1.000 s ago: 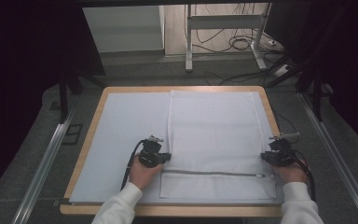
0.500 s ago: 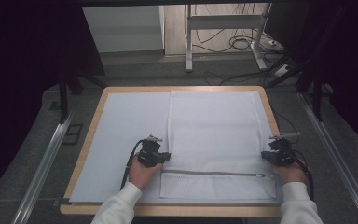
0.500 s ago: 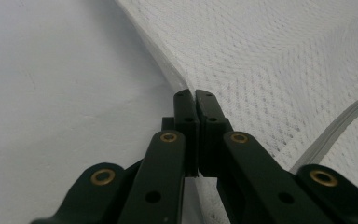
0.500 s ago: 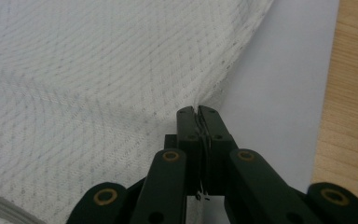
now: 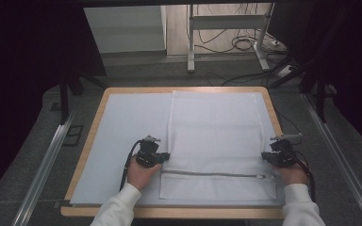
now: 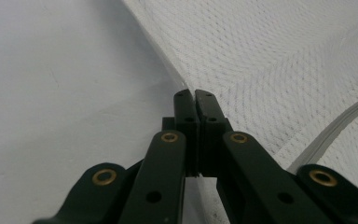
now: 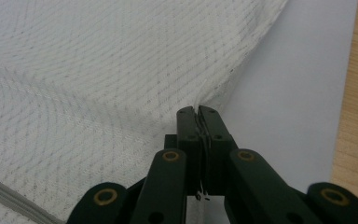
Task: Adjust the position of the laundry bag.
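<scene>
L gripper [image 5: 162, 157] sits at the left edge of the white mesh zippered laundry bag [image 5: 217, 136]; in the left gripper view its jaws are pressed together w/ the bag's edge pinched between them. Bag lies flat on the pale blue-grey sheet [image 5: 122, 127] covering the wooden-rimmed table [image 5: 87, 141], right of centre, grey zipper [image 5: 212, 174] running across near the person's side. R gripper [image 5: 266, 157] is at the bag's right edge, jaws clamped on mesh, which puckers at the tips.

Left tongs [image 6: 194, 95] pinch the white mesh bag's [image 6: 279, 60] edge over a pale mat [image 6: 60, 84].
</scene>
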